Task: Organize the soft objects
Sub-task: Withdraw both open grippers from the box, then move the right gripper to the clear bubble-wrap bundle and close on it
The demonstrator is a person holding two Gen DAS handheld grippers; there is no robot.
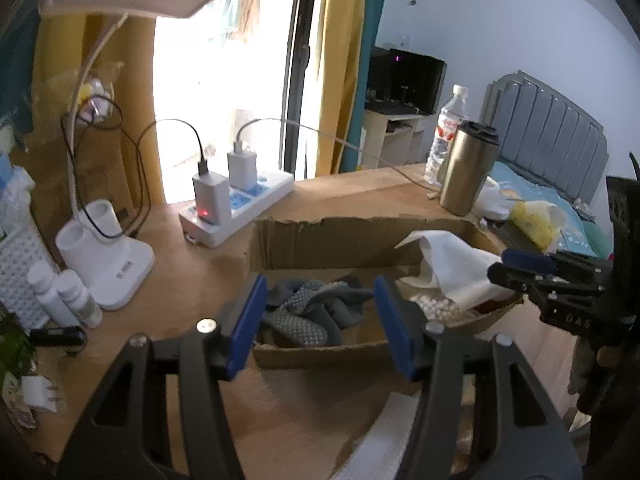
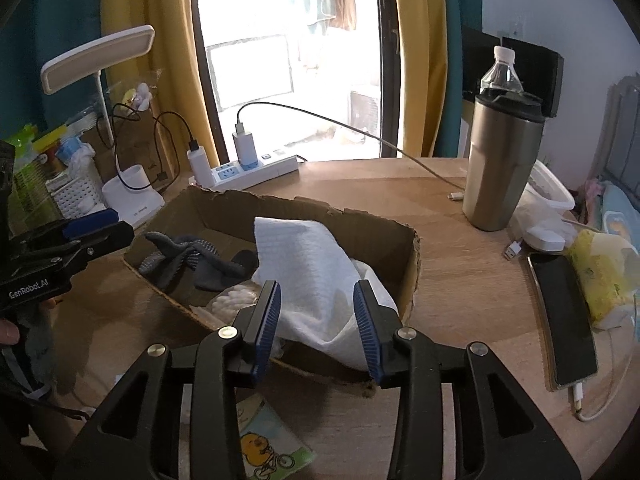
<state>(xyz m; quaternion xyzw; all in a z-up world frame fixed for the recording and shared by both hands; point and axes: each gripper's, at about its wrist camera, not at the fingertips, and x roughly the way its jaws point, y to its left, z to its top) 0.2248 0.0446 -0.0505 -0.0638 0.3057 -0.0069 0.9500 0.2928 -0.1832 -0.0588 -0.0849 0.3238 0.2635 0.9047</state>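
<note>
1. Now the left hand-held gripper (image 1: 318,322) hangs over the near edge of the box (image 1: 320,240), its blue pads spread wide with nothing between them.
2. Framed between those pads, the grey socks (image 1: 312,308) lie in a heap on the box floor, at the left end.
3. The right hand-held gripper (image 2: 316,322) is also wide, its pads standing either side of the near end of the white cloth (image 2: 312,268); whether they touch it I cannot tell.
4. That cloth is draped over the right end of the box (image 2: 360,224), rising above the rim, and partly covers a bowl (image 1: 480,318) of small white balls.
5. In the right wrist view the socks (image 2: 188,260) show to the cloth's left, with a white knobbly bundle (image 2: 236,300) just beside the near wall.
6. The left tool (image 2: 100,232) shows at that view's left edge, and the right tool (image 1: 516,270) shows at the right of the left wrist view, against the cloth.
7. On the bench (image 2: 460,272), right of the box, stand a steel tumbler (image 2: 500,164) and a water bottle (image 2: 502,70) behind it.
8. A phone (image 2: 564,312) lies flat near the right edge, with a yellow tissue pack (image 2: 604,276) just beside it.
9. Behind the box sit a power strip (image 2: 256,168) with chargers plugged in and a white lamp (image 2: 96,58).
</note>
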